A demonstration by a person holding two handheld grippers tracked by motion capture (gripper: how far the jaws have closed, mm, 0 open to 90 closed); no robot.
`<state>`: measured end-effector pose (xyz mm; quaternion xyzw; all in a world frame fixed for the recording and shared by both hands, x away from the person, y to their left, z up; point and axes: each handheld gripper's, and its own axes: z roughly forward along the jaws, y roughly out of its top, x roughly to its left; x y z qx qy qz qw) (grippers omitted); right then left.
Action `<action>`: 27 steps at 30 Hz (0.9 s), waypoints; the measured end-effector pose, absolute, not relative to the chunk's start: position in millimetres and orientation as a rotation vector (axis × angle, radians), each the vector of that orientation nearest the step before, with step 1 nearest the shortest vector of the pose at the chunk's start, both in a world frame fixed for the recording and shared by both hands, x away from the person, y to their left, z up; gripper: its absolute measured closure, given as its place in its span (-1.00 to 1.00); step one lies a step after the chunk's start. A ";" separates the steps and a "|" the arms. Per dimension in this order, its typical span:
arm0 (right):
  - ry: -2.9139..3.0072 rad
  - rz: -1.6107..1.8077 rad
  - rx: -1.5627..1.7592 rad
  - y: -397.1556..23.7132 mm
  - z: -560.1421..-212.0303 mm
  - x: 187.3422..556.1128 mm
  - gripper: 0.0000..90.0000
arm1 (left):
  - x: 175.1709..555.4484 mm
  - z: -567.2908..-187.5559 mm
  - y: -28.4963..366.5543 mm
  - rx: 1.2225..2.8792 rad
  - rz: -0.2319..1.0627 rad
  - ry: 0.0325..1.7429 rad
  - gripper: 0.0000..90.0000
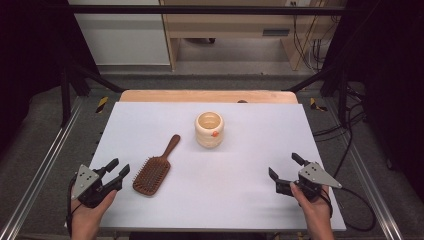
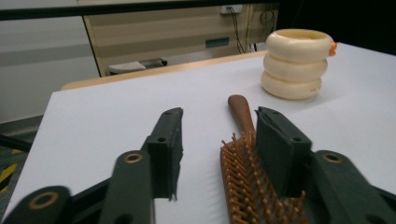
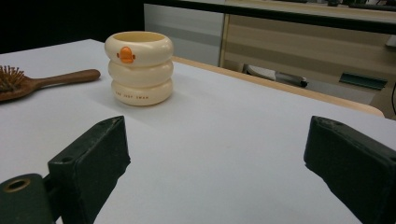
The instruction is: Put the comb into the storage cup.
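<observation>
Lab-like recording room, white table [image 1: 150, 115] on metal frame [image 1: 45, 165], black curtains [image 1: 30, 45], trailing cables [image 1: 345, 125]

In the left gripper view, the hairbrush [image 2: 252, 186] is running off the bottom edge at 6 o'clock, and the right-hand jaw is covering part of its bristles. In the right gripper view, the brush head [image 3: 11, 84] is being cut off at 9 o'clock. The small lettering on the cream cup [image 3: 139, 67] is reading too small.
</observation>
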<state>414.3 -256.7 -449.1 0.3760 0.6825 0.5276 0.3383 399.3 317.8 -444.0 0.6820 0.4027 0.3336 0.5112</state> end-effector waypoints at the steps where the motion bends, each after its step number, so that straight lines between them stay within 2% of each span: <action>1: 1.778 1.374 0.979 -256.7 -449.2 414.4 -0.85 | 399.8 -444.4 318.5 1.657 0.798 0.966 0.27; 14: 1.782 1.371 0.984 -256.3 -449.6 414.8 -0.85 | 403.8 -449.7 326.1 1.772 0.711 1.034 0.87; 18: 1.779 1.374 0.982 -256.8 -449.5 414.7 -0.85 | 406.6 -453.1 328.3 1.802 0.678 1.066 0.96; 27: 1.790 1.365 0.980 -255.3 -450.2 415.6 -0.84 | 413.5 -462.8 326.9 1.913 0.624 1.125 0.99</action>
